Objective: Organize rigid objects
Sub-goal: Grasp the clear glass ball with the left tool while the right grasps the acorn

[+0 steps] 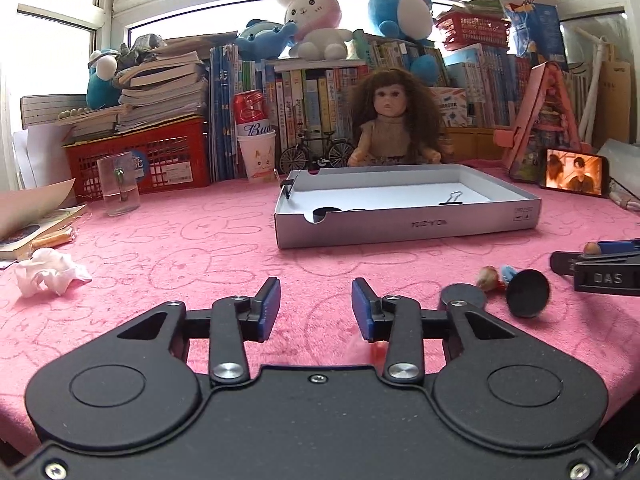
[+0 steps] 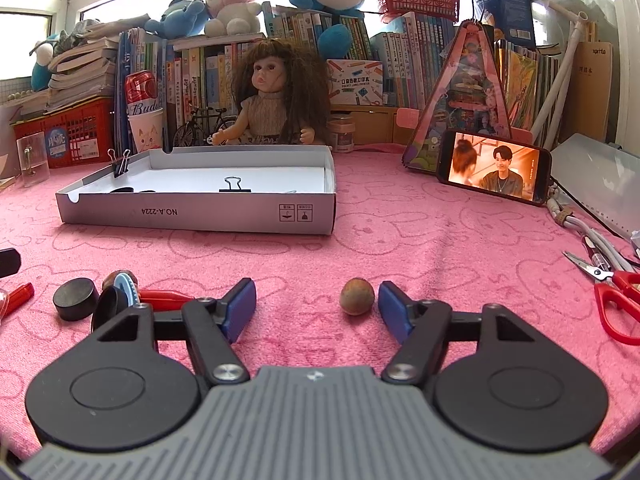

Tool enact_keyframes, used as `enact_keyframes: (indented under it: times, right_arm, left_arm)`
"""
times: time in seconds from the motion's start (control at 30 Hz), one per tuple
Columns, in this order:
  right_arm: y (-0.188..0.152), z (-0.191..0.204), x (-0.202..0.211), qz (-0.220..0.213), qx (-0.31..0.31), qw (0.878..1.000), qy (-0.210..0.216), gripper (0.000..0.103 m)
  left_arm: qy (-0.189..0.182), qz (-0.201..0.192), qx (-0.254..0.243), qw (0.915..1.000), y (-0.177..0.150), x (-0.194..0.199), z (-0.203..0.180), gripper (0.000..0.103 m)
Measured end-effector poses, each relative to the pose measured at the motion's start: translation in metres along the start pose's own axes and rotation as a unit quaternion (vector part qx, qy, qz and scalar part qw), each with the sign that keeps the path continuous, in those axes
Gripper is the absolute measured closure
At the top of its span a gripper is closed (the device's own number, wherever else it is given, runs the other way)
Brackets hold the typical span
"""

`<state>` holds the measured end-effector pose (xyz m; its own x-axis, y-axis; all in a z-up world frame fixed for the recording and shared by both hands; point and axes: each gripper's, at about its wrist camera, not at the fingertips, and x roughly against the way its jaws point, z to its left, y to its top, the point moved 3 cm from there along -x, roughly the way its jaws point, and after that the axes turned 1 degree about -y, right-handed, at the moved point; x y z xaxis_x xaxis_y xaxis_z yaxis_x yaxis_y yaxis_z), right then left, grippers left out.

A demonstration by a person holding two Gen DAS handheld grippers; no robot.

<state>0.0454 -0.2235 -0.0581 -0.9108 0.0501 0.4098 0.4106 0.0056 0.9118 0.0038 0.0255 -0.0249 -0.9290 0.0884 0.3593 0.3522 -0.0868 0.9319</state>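
Left gripper (image 1: 316, 305) over pink cloth (image 1: 200, 248), jaws apart (empty), grey tray (image 1: 400, 226) beyond.

Pink cloth (image 2: 400, 224) w/ faint bunny-outline pattern. Shallow cardboard box (image 2: 200, 210): grey outside, white inside, black print. Round nut (image 2: 357, 296) brown, mottled. Scissors (image 2: 616, 308) red-handled. Round puck (image 2: 76, 298) black. Gripper pads (image 2: 240, 306) blue, arms black.
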Motion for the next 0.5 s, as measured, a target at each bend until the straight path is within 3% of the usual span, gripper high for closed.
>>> enact_keyframes:
  times: [0.27, 0.5]
  right_arm:
    - [0.000, 0.000, 0.000, 0.000, 0.000, 1.000, 0.000, 0.032]
    - [0.000, 0.000, 0.000, 0.000, 0.000, 1.000, 0.000, 0.032]
  left_arm:
    - [-0.052, 0.001, 0.021, 0.9984, -0.012, 0.033, -0.007, 0.063]
    - [-0.049, 0.017, 0.001, 0.9987, -0.019, 0.031, -0.018, 0.064]
